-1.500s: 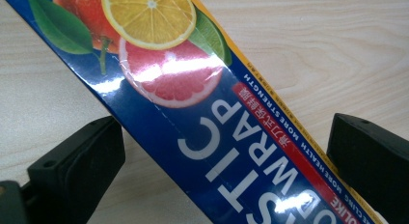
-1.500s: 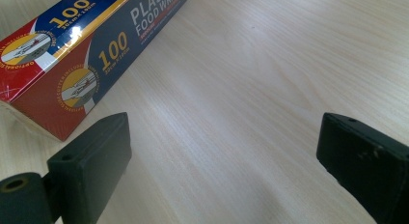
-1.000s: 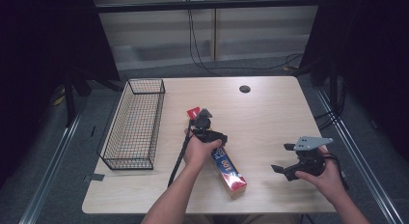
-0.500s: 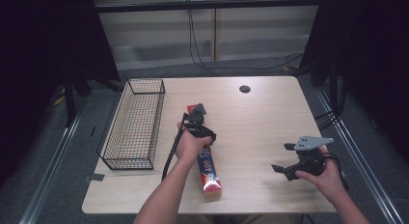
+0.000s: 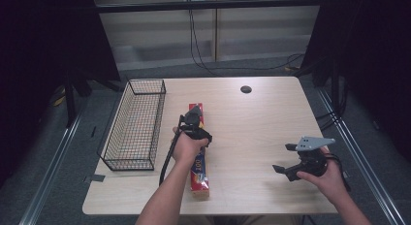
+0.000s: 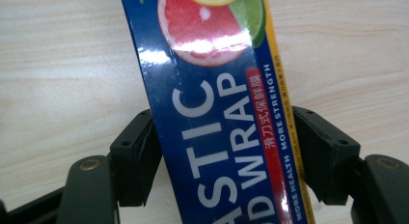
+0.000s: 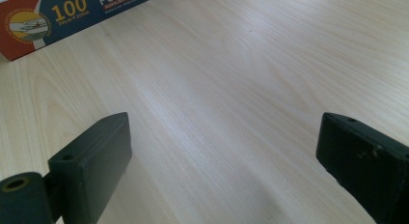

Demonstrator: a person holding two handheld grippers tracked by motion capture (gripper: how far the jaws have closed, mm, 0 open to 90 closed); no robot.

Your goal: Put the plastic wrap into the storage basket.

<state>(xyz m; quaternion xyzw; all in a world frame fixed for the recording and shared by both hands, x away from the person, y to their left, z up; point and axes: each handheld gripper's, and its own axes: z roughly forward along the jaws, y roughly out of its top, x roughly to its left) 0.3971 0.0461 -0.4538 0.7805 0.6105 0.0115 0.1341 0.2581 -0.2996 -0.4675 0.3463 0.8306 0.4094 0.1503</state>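
Note:
A long blue and red plastic food wrap box (image 5: 200,175) lies flat on the wooden table (image 5: 257,123), its length running away from the person. My left gripper (image 5: 196,132) points down over the box's middle. In the left gripper view its jaws have just been closing, and both pads (image 6: 137,156) now press on the long sides of the box (image 6: 217,113). My right gripper (image 5: 285,158) rests low at the table's right, held in a hand, open with bare wood between its jaws (image 7: 226,151). One end of the box (image 7: 72,11) shows at the top left of the right gripper view.
A black wire basket (image 5: 133,123) stands along the table's left side, left of the box. A small dark round hole (image 5: 245,89) sits near the far edge. The left gripper's cable hangs toward the front edge.
The box's near end has swung left, from a diagonal to nearly straight. The left gripper's jaws have closed onto the box. The right hand has stayed put.

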